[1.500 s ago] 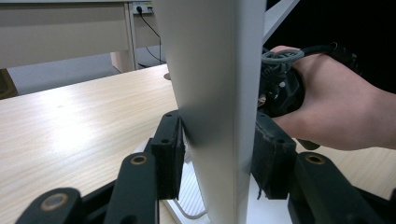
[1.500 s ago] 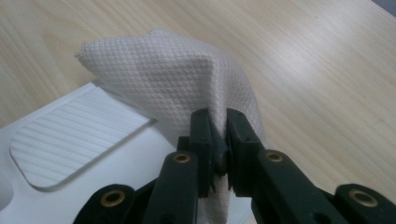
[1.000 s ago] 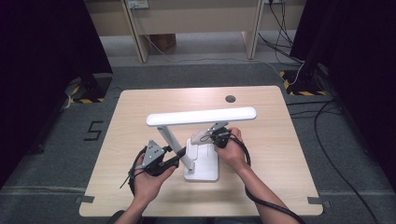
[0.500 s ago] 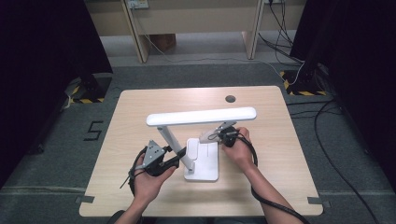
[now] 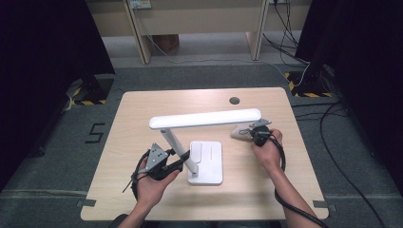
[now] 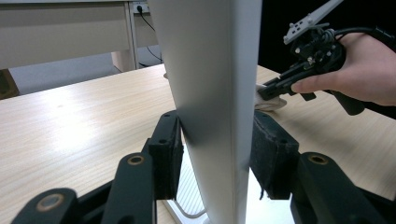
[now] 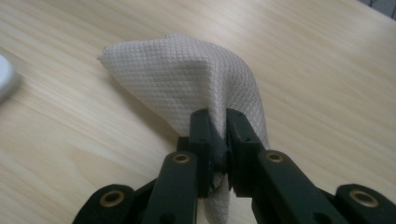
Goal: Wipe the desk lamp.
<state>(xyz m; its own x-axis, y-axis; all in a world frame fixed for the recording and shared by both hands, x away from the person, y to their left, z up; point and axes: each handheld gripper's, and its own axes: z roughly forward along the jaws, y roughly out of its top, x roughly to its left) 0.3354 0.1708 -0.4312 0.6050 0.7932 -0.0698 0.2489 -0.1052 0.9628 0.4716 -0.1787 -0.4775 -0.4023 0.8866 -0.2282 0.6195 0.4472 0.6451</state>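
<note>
At left, left tool (image 5: 180,160) half open and clamped on the stem (image 5: 177,145) of the white desk lamp (image 5: 205,118), 1 pad (image 6: 169,154) pressed on each side, low down near the base (image 5: 206,161). Lamp upright at the middle of the worktop (image 5: 142,109), with its long light bar (image 5: 247,114) reaching right, over the cloth.

Probably rigid plastic or metal, smooth and a little slippery. Likely top-heavy from the long bar, though steadied by the broad flat base. Best held where held now: low on the stem, where a squeeze gives no leverage to tip it. Joint between stem and bar perhaps hinged, so better not pushed hard.

Further right, a pale quilted cloth (image 7: 187,79), bunched and pinched in the right tool (image 7: 218,135), jaws nearly shut on a fold. Loose end resting on the wood just under the bar's right end. Soft, light and limp; sure to drape and drag, so a grip on a thick fold suits it. Looks fit for wiping the lamp.

Worktop of pale wood grain, matt, with 1 round cable hole (image 5: 234,100) near the far edge. Around it, from left: black curtain, grey carpet marked with a 5 (image 5: 95,133), wooden furniture legs at the back, loose cables (image 5: 332,137) on the floor at right.
</note>
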